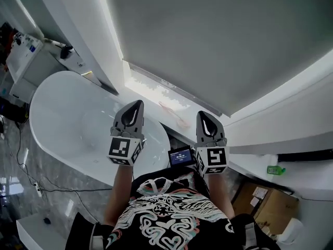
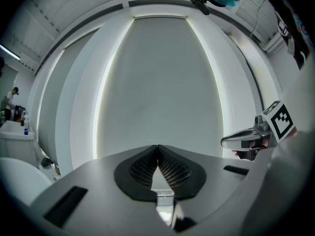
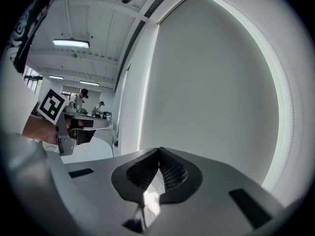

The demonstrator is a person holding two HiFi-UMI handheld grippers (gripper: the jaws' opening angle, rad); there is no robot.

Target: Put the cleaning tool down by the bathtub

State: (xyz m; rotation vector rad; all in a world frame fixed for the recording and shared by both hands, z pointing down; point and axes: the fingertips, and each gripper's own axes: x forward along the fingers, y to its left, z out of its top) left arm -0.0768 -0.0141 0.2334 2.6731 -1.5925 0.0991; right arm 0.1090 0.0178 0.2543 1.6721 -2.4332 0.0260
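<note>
**Bathroom by the window, both claws closed on nothing**

Grey blind [image 1: 218,40] fills 12 to 2 o'clock, white bathtub [image 1: 67,119] at 9 o'clock. Left gripper [image 1: 137,105] and right gripper [image 1: 204,115] are up side by side at centre, jaws pressed together, empty. A thin pinkish cleaning tool [image 1: 174,113] lies on the ledge [image 1: 151,91] between them, near the tub rim

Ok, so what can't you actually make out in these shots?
- Cleaning tool: neither the shut left gripper nor the shut right gripper holds it. The thin pink thing on the ledge, head view, is too small to identify.
- Small screen, head view: print too small.
- Bathtub: part of its rim is hidden behind the left gripper; both gripper views face the blind.
</note>
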